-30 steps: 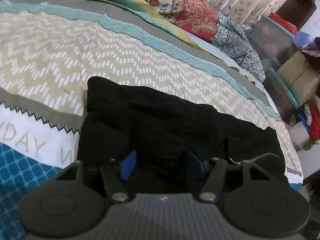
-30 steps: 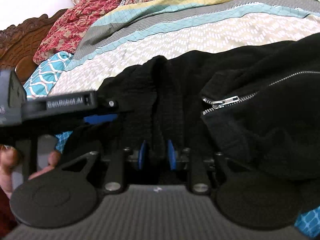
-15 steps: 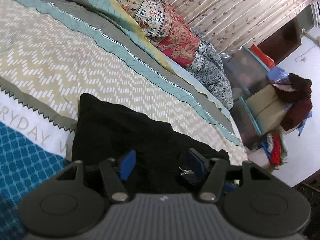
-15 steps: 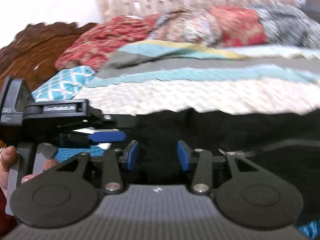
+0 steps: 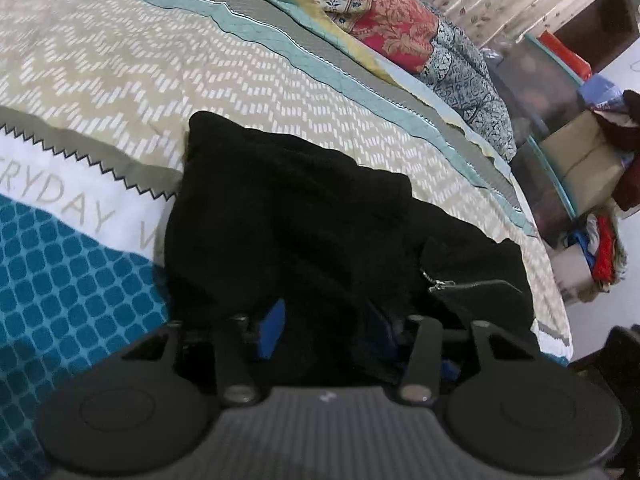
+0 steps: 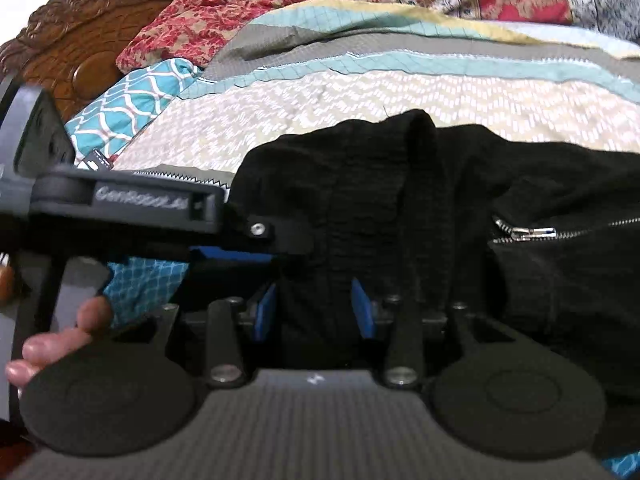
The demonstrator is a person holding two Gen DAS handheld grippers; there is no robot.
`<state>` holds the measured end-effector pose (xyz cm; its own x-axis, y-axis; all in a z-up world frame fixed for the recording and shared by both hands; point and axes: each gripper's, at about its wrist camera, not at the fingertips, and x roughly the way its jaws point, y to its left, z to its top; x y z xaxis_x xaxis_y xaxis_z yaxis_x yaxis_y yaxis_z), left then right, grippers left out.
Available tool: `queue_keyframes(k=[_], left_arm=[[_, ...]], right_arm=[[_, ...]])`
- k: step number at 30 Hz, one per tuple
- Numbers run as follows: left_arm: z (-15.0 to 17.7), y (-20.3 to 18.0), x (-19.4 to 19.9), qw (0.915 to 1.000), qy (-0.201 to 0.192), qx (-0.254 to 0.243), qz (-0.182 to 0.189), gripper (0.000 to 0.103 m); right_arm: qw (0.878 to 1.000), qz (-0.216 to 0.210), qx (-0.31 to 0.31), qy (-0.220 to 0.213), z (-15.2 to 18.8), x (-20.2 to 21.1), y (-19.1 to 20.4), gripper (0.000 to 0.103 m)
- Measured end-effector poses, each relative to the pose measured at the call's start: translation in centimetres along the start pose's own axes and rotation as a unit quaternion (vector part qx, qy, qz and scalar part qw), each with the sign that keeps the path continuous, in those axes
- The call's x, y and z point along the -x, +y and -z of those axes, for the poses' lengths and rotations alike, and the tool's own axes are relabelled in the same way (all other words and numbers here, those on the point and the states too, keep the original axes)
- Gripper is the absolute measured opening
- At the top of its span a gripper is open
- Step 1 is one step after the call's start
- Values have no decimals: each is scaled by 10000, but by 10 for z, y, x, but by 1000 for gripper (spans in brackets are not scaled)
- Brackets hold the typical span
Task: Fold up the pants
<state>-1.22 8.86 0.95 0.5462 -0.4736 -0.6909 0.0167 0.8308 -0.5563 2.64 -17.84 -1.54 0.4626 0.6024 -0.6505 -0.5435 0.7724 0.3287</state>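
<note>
Black pants (image 5: 304,216) lie bunched on the patterned bedspread (image 5: 120,64), with a silver zipper (image 5: 440,284) showing at their right. My left gripper (image 5: 326,332) sits at the near edge of the pants. Its jaws are closing with a hump of black cloth between the blue pads (image 5: 272,330), and no firm pinch shows. In the right wrist view the pants (image 6: 360,184) fill the middle, with the zipper (image 6: 524,234) to the right. My right gripper (image 6: 316,316) stands open, with cloth lying between its pads. The left gripper (image 6: 276,246) reaches in from the left, held by a hand (image 6: 60,340).
Floral quilts and pillows (image 5: 384,12) are piled along the far side of the bed. A carved wooden headboard (image 6: 72,52) stands at the left. Past the bed's right edge are boxes and heaped clothes (image 5: 580,160).
My right gripper let go of the cloth fold, drew back and tipped up, then came down again with the pants between its wider jaws. My left gripper's jaws have narrowed.
</note>
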Motion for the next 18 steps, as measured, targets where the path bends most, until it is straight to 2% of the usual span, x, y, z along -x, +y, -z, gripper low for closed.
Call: queue_keyframes(k=[7,13,16,18], left_arm=[[-6,-4,8,9996,-24,241,138,51],[-6,-17,25,9980,-239,78,579,54],[-4,-27,19,9983,-156,-89,562,54],[-3,-26,8,9989,-10,-54,473,54]], right_arm=[[9997,-77,-161,-179,0,20,-8,45],[9964,195,-191,-808,-6,51,-13,45],[9942,257,-459,-933,-11,55,-25,45],[9941,254,-656,-823,-11,49,-32,45]])
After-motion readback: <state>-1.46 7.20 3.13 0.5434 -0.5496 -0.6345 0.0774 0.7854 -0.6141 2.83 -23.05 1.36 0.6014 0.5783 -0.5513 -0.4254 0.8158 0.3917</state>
